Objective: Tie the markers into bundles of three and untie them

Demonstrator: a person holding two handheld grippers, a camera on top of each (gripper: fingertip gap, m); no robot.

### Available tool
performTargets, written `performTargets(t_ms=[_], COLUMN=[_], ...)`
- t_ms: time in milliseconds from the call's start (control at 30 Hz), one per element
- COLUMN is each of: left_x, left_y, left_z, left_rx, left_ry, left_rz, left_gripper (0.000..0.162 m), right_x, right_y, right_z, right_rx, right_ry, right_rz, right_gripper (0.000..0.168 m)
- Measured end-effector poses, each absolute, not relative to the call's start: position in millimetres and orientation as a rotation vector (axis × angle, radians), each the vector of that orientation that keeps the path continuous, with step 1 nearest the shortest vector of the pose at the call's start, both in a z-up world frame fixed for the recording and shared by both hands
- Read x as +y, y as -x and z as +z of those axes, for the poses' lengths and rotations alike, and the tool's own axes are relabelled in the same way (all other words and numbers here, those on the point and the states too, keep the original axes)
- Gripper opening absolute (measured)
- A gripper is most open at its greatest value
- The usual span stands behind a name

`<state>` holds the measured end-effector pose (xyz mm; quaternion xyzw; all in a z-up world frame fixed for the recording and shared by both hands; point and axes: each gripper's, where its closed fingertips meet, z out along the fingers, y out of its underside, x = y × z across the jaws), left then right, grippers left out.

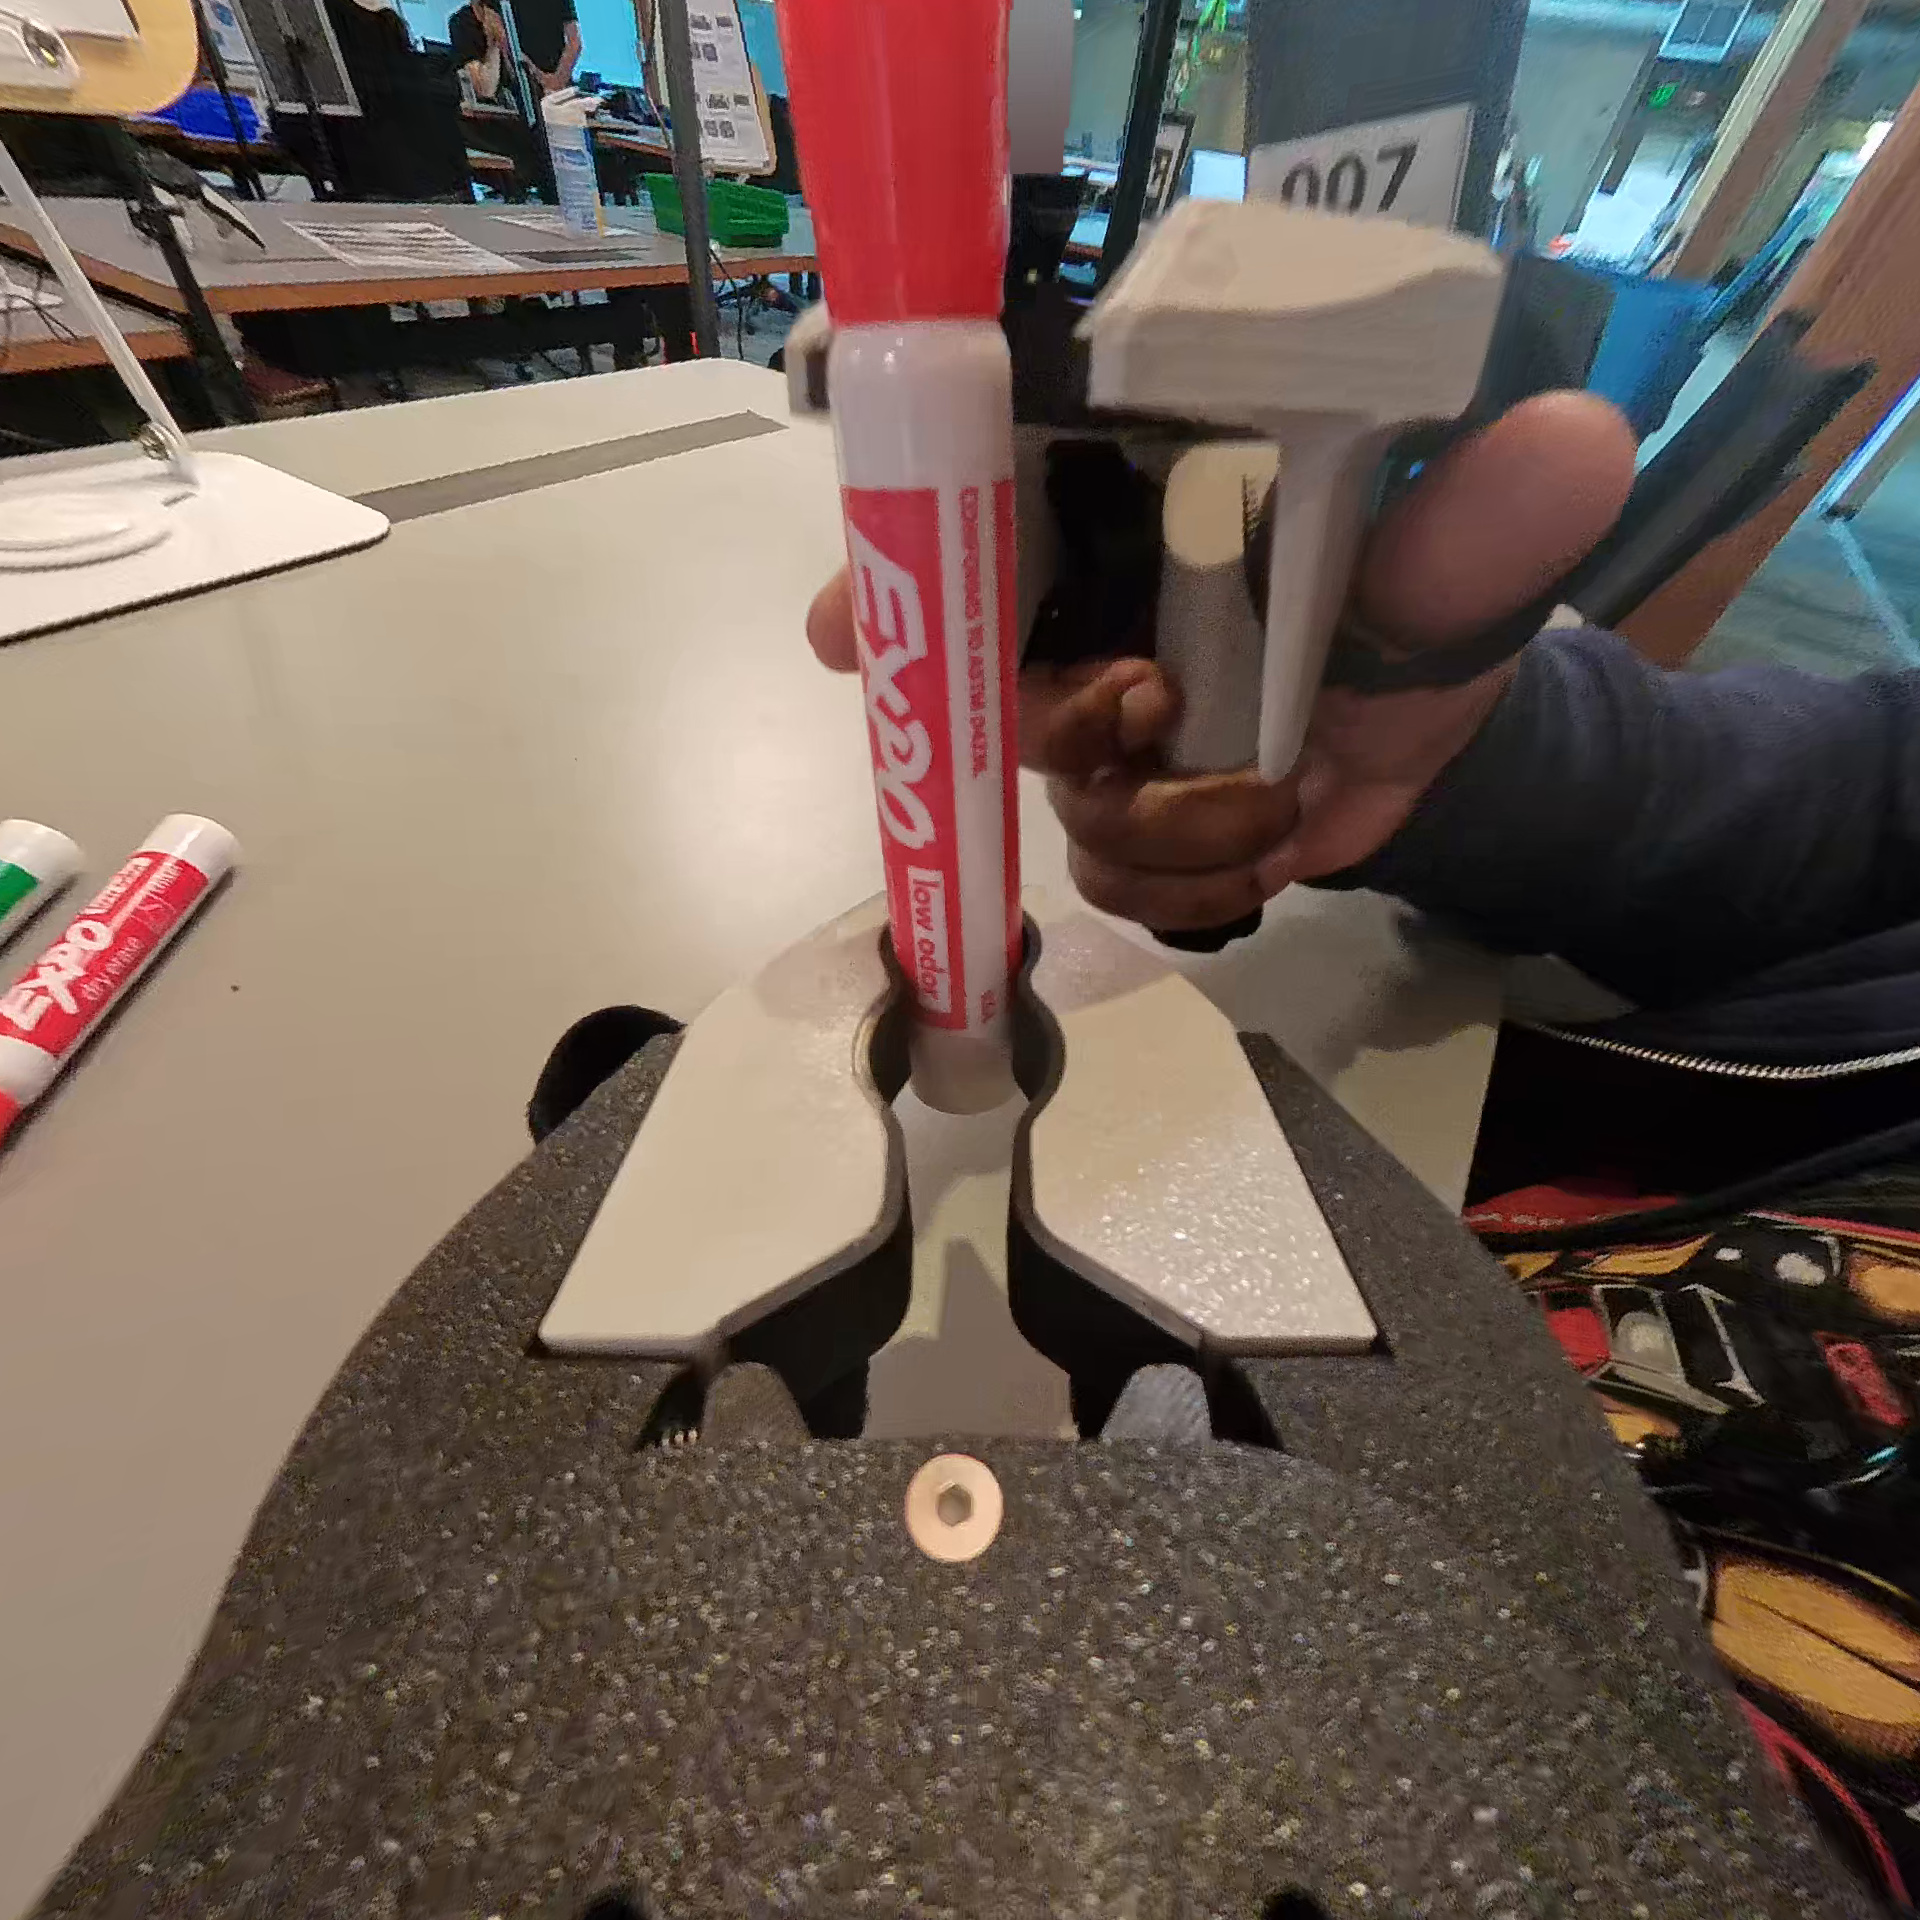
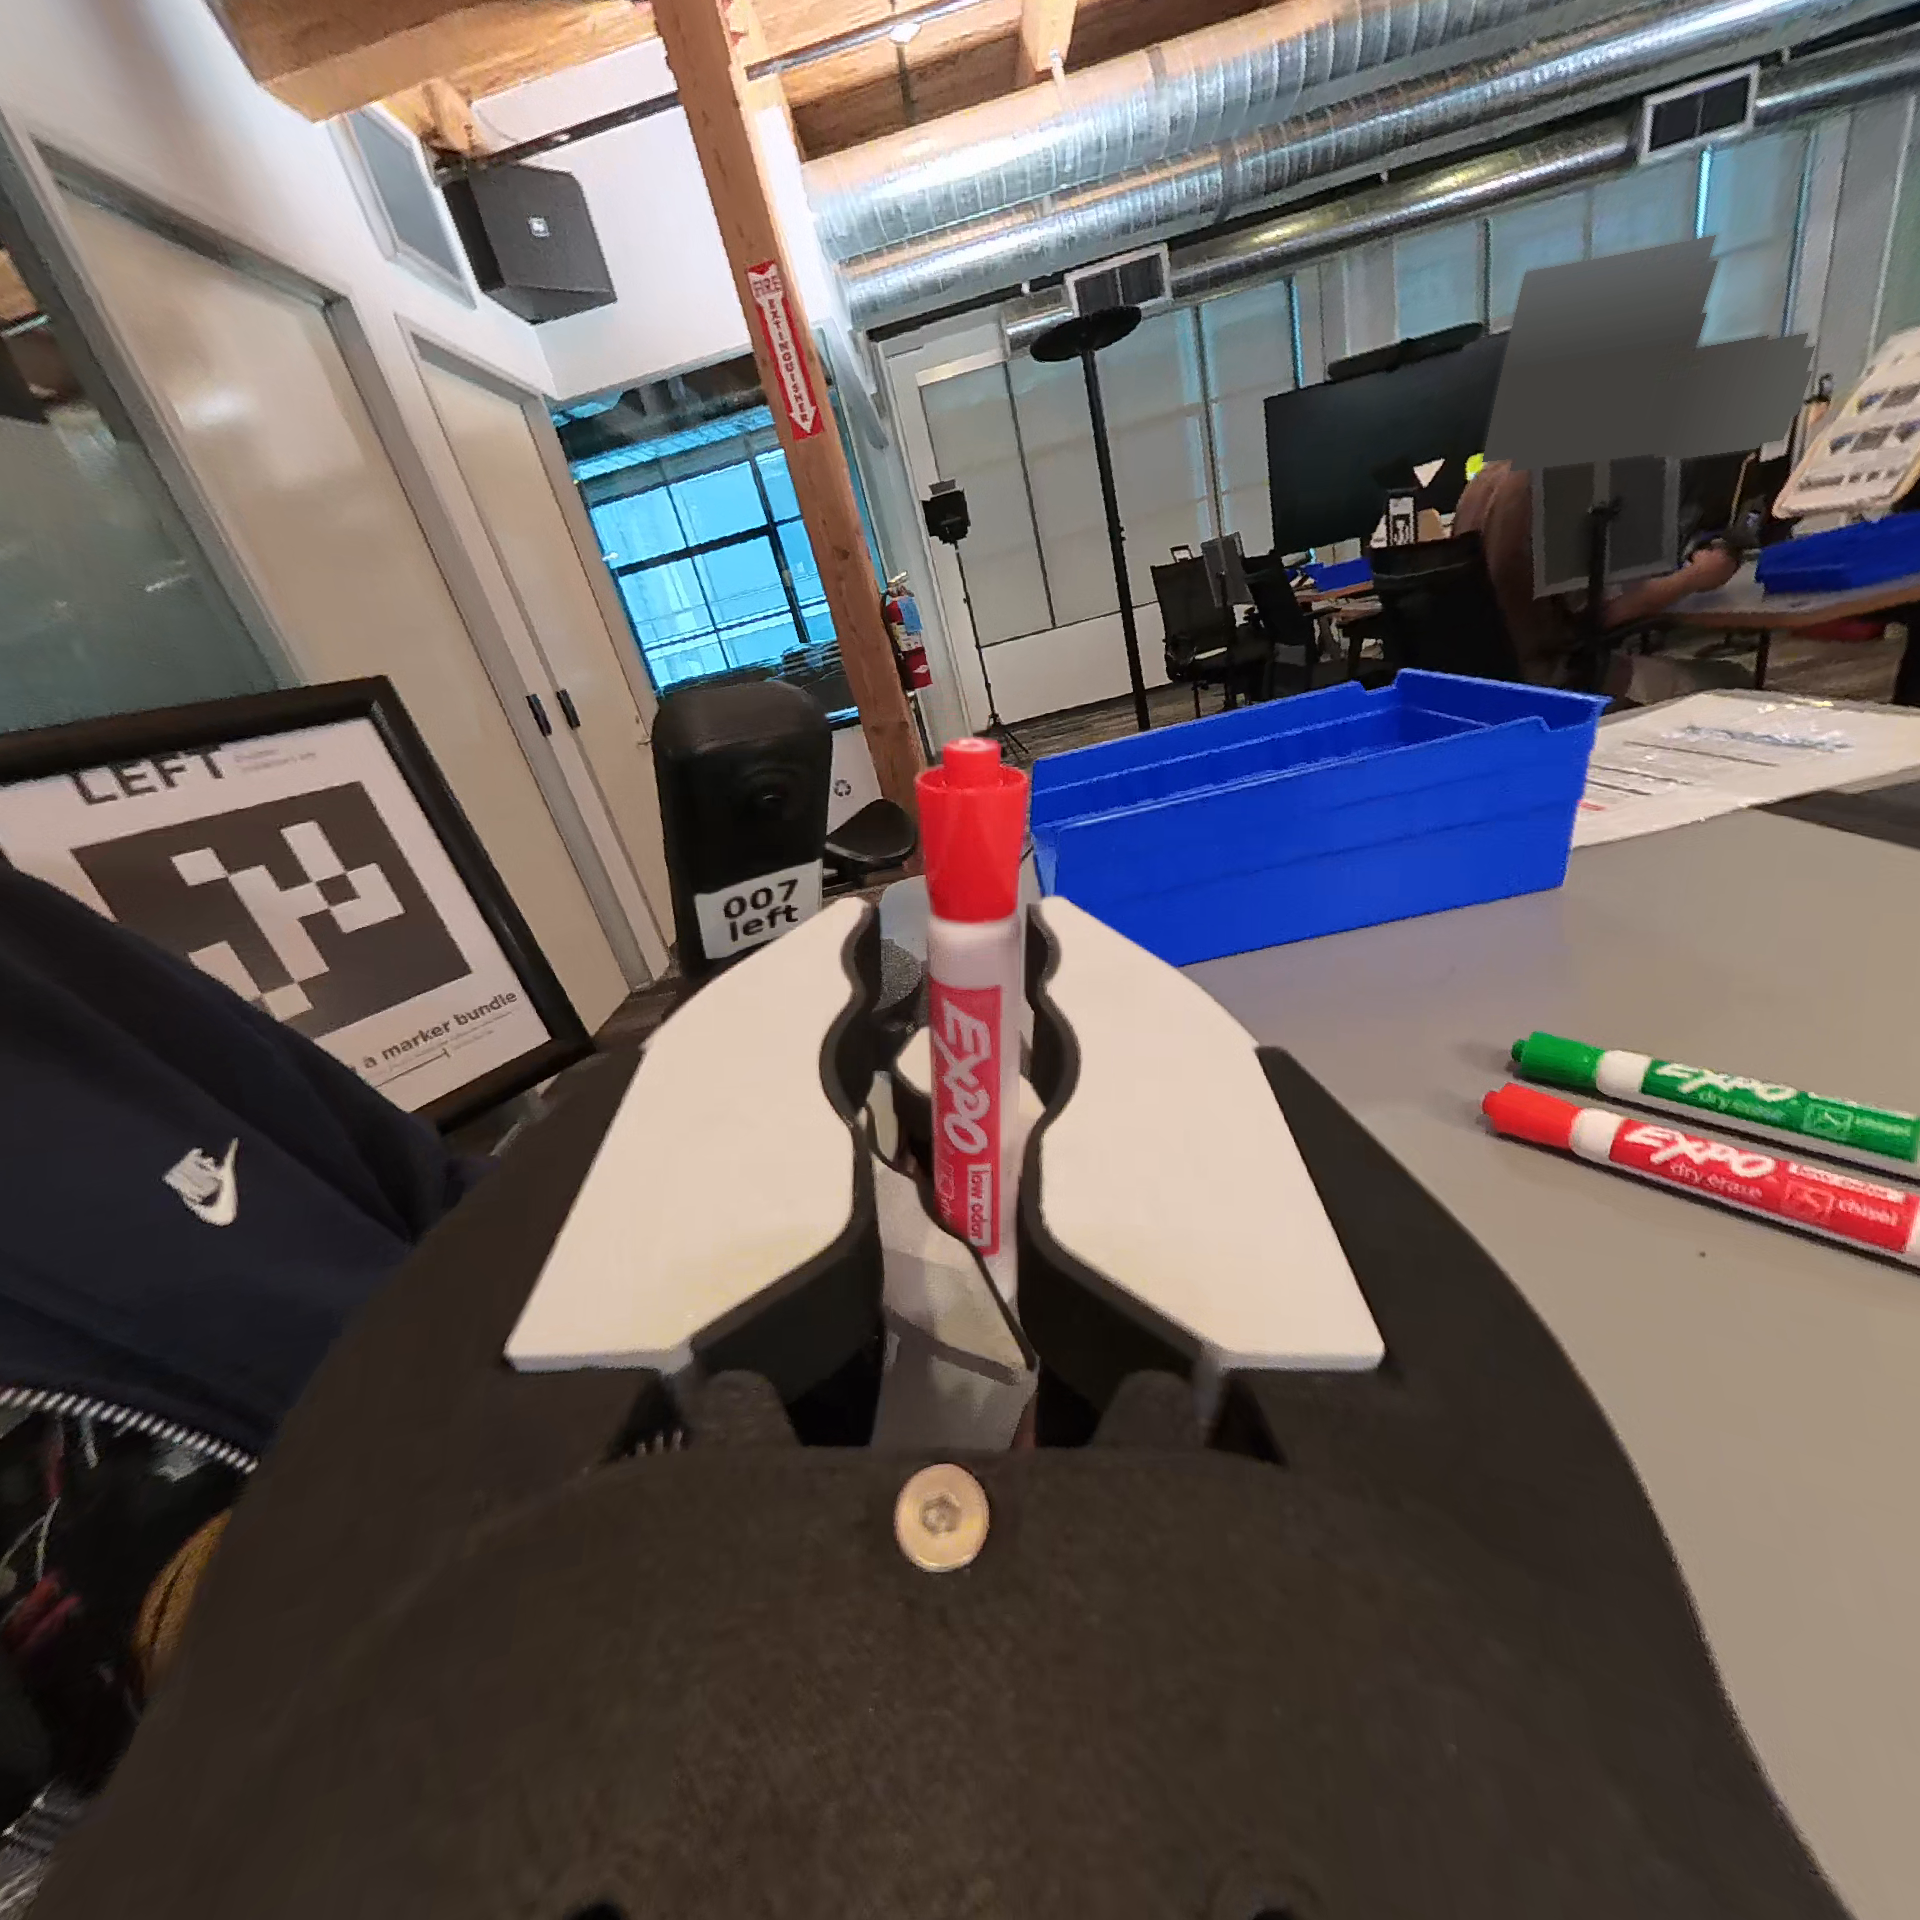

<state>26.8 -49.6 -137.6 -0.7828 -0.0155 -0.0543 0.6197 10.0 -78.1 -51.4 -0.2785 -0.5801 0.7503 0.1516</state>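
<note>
1. Left gripper (image 1: 961, 935): you hold it level over the grey table (image 1: 416, 790), fingers pointing forward. The jaws are closed on the upright red marker (image 1: 935, 665). The rounded notches near the fingertips (image 1: 748, 1143) clasp the lower end of the barrel. The marker's bottom end shows just below the notches, above the table. Its red cap points straight up and runs out of the top of the left wrist view.

2. Right gripper (image 2: 951, 914): you have brought it in from the opposite side, facing the left gripper, with its fingers on either side of the same marker. The jaws stand apart, wider than the barrel. The barrel lies close against the finger (image 2: 1164, 1143) on the right of the right wrist view. A clear gap remains on the other side, so this gripper is not clamping.

3. Right hand (image 1: 1434, 582): in the left wrist view it wraps the right gripper's handle from below and behind, with the thumb raised beside the white trigger piece. The dark sleeve (image 1: 1662, 790) extends off to the right, and the forearm is roughly level above the table edge.

4. Remaining markers: a green marker (image 2: 1714, 1091) and a second red marker (image 2: 1704, 1174) lie flat on the table, side by side and nearly parallel. They are well apart from both grippers.

5. Surroundings: a blue bin (image 2: 1309, 821) sits on the table beyond the grippers. A framed sign (image 2: 270, 894) leans at the table's edge.
</note>
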Motion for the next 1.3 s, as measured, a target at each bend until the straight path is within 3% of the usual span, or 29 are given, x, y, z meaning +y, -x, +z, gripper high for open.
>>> performTargets(t_ms=[133, 733, 800, 833, 1000, 1300], left_x=[-49.7, -56.1, -61.7, -65.8, -92.5, -110.1], left_y=[-29.5, -24.5, -15.9, -10.2, 20.3, 41.5], left_z=[-138.4, -137.2, -134.1, -132.9, -116.3, -105.6], left_rx=[0.010, -0.005, -0.047, -0.071, -0.186, -0.237], left_ry=[1.810, 1.802, 1.790, 1.785, 1.630, 1.449], left_rz=[-0.078, -0.112, -0.132, -0.144, -0.273, -0.452], left_gripper=[0.015, 0.015, 0.015, 0.015, 0.014, 0.015], right_x=[-81.1, -86.8, -79.4, -75.0, -52.3, -27.0], right_y=[-11.6, -8.5, -0.9, 5.5, 66.9, 169.8], right_z=[-51.8, -62.9, -65.8, -67.8, -96.1, -200.6], right_rx=[-1.686, -1.736, -1.770, -1.801, -2.112, -2.653], right_ry=[0.788, 0.804, 0.807, 0.801, 0.659, 0.344], right_rz=[2.141, 2.079, 2.017, 1.971, 1.485, 0.565], right_gripper=[0.017, 0.017, 0.025, 0.031, 0.029, 0.037])
